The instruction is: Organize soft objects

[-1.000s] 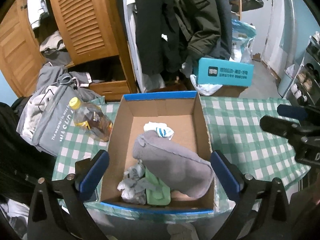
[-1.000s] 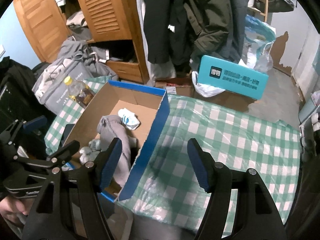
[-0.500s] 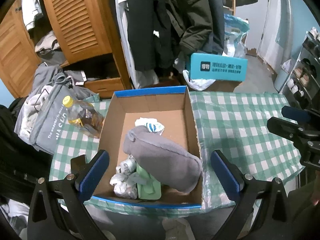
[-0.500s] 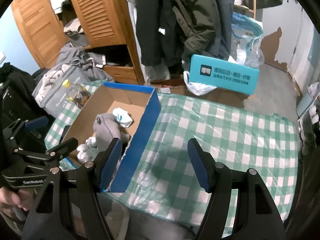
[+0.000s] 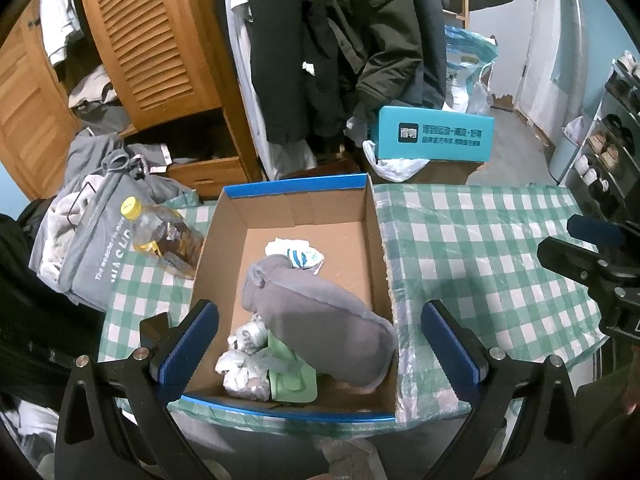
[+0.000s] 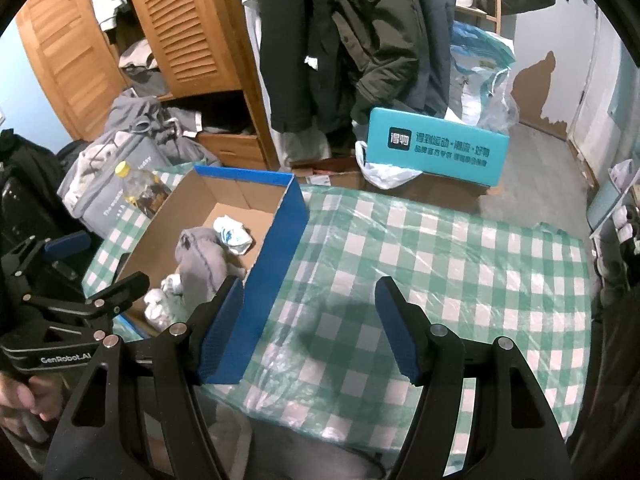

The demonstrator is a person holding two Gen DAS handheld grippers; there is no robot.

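Observation:
An open cardboard box (image 5: 372, 240) with blue outer walls (image 6: 276, 264) stands on the green checked tablecloth. Inside lie a rolled grey garment (image 5: 320, 316), a white sock with blue stripes (image 5: 296, 252), a pale green cloth (image 5: 292, 376) and crumpled white-grey socks (image 5: 244, 364). My left gripper (image 5: 320, 352) hangs open above the box's near end, nothing between its blue pads. My right gripper (image 6: 308, 332) stands open over the bare cloth just right of the box, holding nothing.
A bottle with a yellow cap (image 5: 160, 236) lies left of the box beside a grey tote bag (image 5: 92, 248). Behind the table are a teal box (image 6: 436, 152), hanging coats (image 6: 360, 40), a wooden wardrobe (image 6: 188, 32) and piled clothes. Checked cloth (image 6: 460, 264) stretches right.
Both views have drawn back a little from the table, so the box sits lower and smaller. The contents of the box have not moved. Both grippers stay open.

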